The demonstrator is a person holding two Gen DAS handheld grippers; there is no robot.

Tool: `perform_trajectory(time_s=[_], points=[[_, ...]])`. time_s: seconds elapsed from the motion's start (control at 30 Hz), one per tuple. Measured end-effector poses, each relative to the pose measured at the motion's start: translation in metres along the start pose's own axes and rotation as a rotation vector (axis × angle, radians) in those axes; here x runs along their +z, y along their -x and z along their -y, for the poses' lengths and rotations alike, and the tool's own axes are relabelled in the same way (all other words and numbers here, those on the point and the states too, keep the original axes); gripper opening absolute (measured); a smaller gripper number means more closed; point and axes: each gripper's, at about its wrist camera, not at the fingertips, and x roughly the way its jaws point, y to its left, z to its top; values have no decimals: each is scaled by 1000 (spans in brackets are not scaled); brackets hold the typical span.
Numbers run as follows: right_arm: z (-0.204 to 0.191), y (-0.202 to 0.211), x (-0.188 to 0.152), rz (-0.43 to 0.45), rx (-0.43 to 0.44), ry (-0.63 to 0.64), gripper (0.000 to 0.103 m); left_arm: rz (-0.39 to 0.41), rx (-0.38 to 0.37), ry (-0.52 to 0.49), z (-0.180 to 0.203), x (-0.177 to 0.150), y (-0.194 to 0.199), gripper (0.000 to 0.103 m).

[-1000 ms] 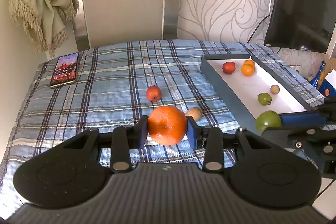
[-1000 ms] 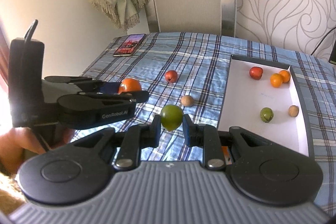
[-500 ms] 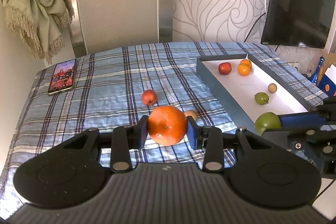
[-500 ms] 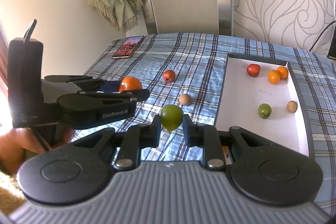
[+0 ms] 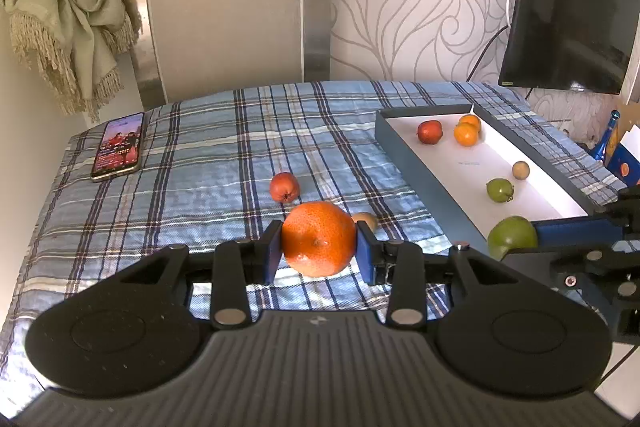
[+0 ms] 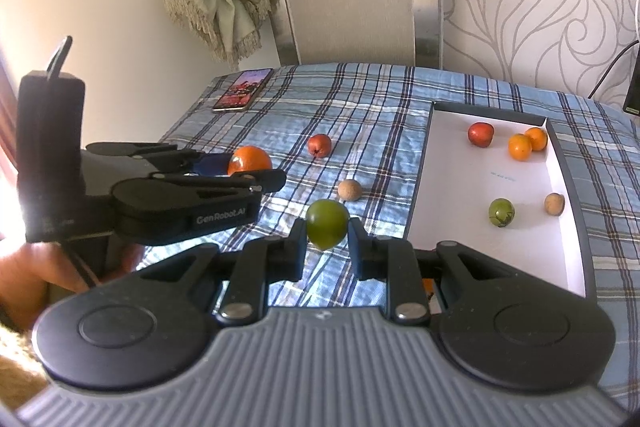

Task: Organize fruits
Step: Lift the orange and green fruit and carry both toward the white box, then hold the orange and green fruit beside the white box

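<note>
My left gripper (image 5: 319,253) is shut on a large orange (image 5: 319,238) and holds it above the plaid cloth; the orange also shows in the right wrist view (image 6: 249,159). My right gripper (image 6: 327,242) is shut on a green fruit (image 6: 327,229), held above the cloth left of the tray's near corner; the fruit also shows in the left wrist view (image 5: 512,236). A white tray (image 6: 452,195) with dark walls holds a red fruit (image 6: 480,134), two small oranges (image 6: 520,147), a green fruit (image 6: 501,212) and a tan one (image 6: 554,204). A red fruit (image 6: 319,145) and a tan fruit (image 6: 349,190) lie loose on the cloth.
A phone (image 5: 118,145) lies at the far left of the plaid cloth (image 5: 200,163). A fringed cloth (image 5: 68,11) hangs at the back left. A dark screen (image 5: 568,19) stands at the back right. Blue items (image 5: 616,155) sit beyond the tray.
Both grippers have lifted and drawn back a little with their fruits held. The fruits on the cloth and in the tray have not moved.
</note>
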Motion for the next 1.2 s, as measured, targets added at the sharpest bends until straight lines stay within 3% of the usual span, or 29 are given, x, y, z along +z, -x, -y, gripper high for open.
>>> perform_trajectory(time_s=[1.2], points=[[-5, -11, 5, -25, 21, 40, 25, -9, 0, 18, -5, -2, -5, 43]])
